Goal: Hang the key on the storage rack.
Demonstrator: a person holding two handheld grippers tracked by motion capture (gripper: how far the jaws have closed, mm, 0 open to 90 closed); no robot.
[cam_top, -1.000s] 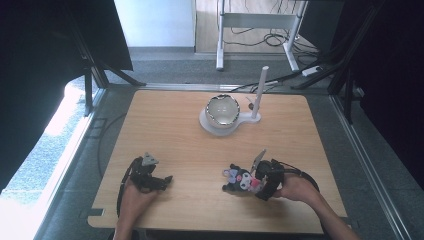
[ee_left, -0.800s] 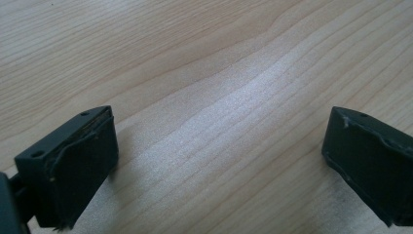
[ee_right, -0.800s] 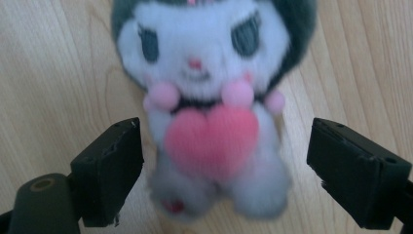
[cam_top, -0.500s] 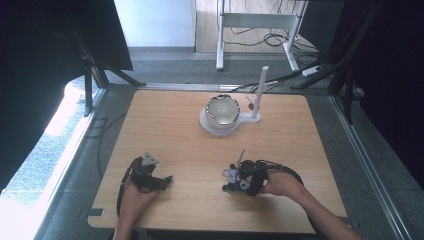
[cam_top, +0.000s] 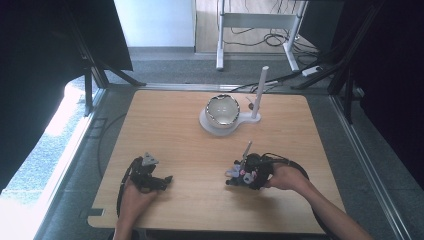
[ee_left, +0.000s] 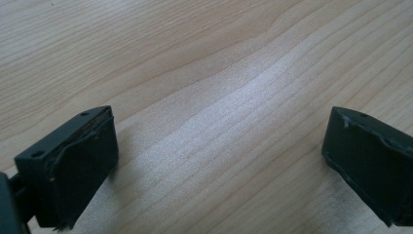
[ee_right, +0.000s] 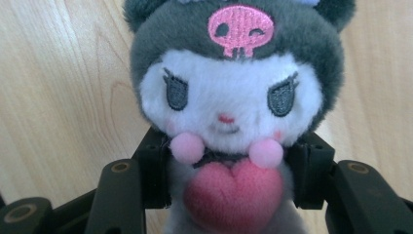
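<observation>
The right tongs (ee_right: 226, 195) are clamped on the plush (ee_right: 229, 97) low over the near right of the surface (cam_top: 170, 130), the left tongs (ee_left: 219, 161) rest wide apart and empty, and the bowl (cam_top: 222, 110) on its stand sits well apart, so any placing there seems not yet done.

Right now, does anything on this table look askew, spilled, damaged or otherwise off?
Nothing stands out. The bowl sits upright on its white stand at the far middle, nothing spilled around it. The right gripper holds a plush toy squarely by its body; the toy looks intact. The left gripper rests open over bare wooden table.
</observation>
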